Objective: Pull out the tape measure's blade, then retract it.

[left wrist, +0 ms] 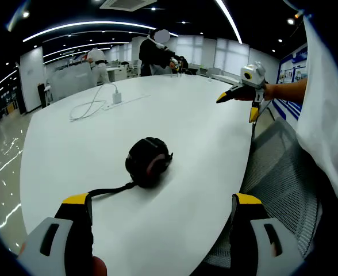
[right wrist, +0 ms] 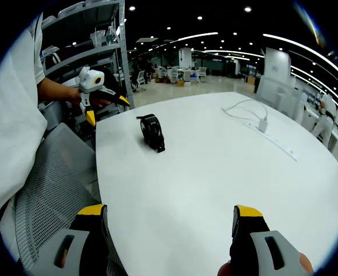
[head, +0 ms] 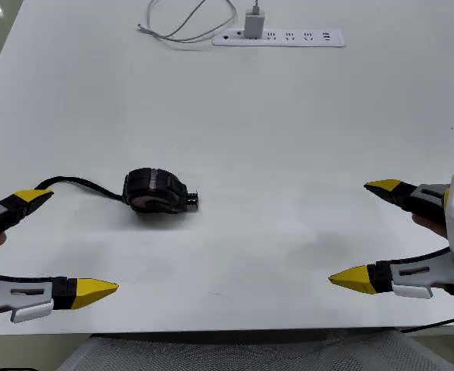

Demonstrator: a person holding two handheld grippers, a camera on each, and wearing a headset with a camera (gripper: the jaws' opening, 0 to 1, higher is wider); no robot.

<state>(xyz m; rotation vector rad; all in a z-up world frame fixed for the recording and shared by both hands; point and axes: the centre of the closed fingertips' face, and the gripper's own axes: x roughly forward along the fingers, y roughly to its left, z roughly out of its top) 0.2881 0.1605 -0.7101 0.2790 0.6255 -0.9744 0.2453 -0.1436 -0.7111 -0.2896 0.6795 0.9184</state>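
Observation:
A black tape measure [head: 157,192] lies on the white table [head: 273,116], left of centre, its blade tip pointing right and a black strap [head: 76,184] trailing left. It also lies ahead in the left gripper view as the tape measure [left wrist: 148,161], and far off in the right gripper view as the tape measure [right wrist: 152,131]. My left gripper [head: 72,243] stands open at the table's left front edge, a short way from the strap's end, holding nothing. My right gripper [head: 370,232] stands open at the right front edge, well away from the tape measure.
A white power strip [head: 279,36] with a plugged-in charger [head: 254,23] and a coiled white cable [head: 184,23] lies at the table's far edge. A mesh chair [head: 242,354] sits below the front edge. People stand in the background beyond the table [left wrist: 157,52].

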